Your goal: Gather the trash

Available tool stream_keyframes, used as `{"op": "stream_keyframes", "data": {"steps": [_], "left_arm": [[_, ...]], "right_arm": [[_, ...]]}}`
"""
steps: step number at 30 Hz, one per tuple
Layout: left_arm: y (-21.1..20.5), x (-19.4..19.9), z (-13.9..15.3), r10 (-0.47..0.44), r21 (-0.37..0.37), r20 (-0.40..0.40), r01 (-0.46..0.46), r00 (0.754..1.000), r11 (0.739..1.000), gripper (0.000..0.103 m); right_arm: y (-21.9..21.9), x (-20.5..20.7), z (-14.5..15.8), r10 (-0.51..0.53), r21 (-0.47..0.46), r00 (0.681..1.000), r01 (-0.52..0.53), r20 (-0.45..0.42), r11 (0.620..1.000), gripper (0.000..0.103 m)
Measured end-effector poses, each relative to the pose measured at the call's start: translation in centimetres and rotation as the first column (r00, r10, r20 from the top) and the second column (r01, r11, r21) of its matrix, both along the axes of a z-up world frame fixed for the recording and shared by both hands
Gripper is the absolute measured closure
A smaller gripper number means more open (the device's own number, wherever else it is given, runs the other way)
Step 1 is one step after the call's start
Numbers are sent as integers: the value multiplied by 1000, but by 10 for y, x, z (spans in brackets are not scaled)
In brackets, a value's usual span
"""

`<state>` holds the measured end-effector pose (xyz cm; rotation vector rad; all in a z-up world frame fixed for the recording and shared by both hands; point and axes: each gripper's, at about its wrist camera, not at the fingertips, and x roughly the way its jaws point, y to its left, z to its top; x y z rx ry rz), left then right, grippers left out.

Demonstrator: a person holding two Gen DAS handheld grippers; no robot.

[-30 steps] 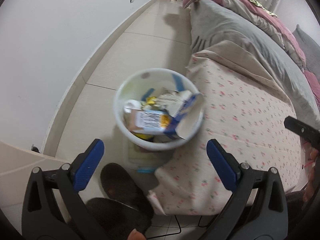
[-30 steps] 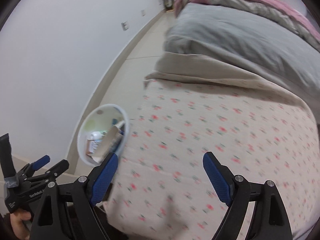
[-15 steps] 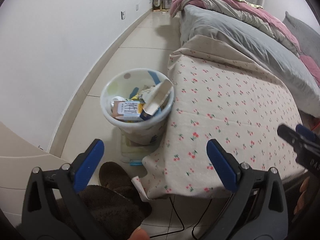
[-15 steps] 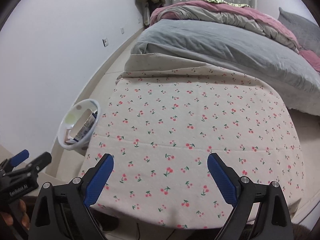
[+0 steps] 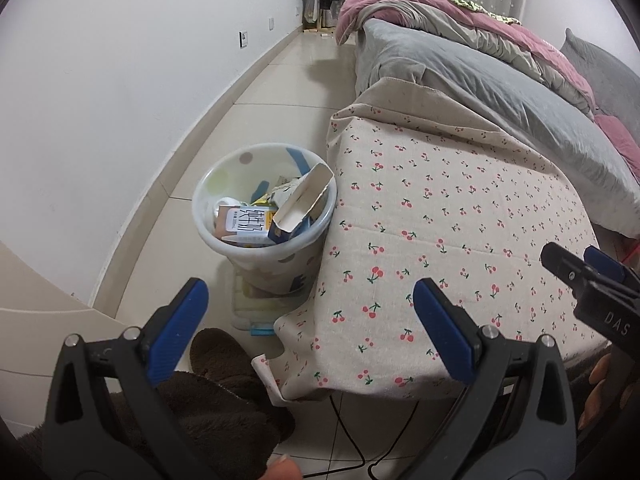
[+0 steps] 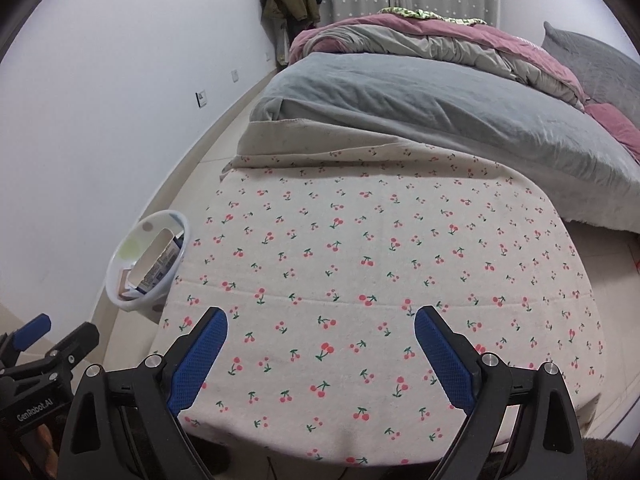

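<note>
A white dotted trash bin (image 5: 244, 248) stands on the floor at the left edge of the cherry-print table (image 5: 440, 216). It holds several cartons and wrappers, with a milk carton (image 5: 250, 226) on top and an open blue-and-white box (image 5: 300, 204) leaning on the rim. The bin also shows in the right wrist view (image 6: 150, 260). My left gripper (image 5: 310, 324) is open and empty, above the floor and the table's near left corner. My right gripper (image 6: 320, 352) is open and empty over the table's near edge.
A bed with a grey blanket (image 6: 420, 96) and pink quilt (image 6: 440, 36) lies behind the table. A white wall (image 5: 100, 100) runs along the left. Dark slippers (image 5: 224, 380) and a flat plastic lid (image 5: 248, 312) lie on the floor near the bin. A cable (image 5: 352, 440) hangs below the table.
Both grippers have pulled back and up from the bin and table. The bin now looks smaller and farther away. Both grippers stay open and empty.
</note>
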<state>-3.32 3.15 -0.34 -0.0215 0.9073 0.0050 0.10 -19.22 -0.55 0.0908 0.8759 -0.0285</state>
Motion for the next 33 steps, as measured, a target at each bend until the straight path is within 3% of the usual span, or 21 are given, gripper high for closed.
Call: {"op": "stream_keyframes", "data": {"steps": [33], "left_arm": [[-2, -1, -1, 6, -7, -2, -6, 1000, 1000, 1]], "right_arm": [[4, 1, -5, 18, 17, 1000, -18, -25, 1000, 7]]}}
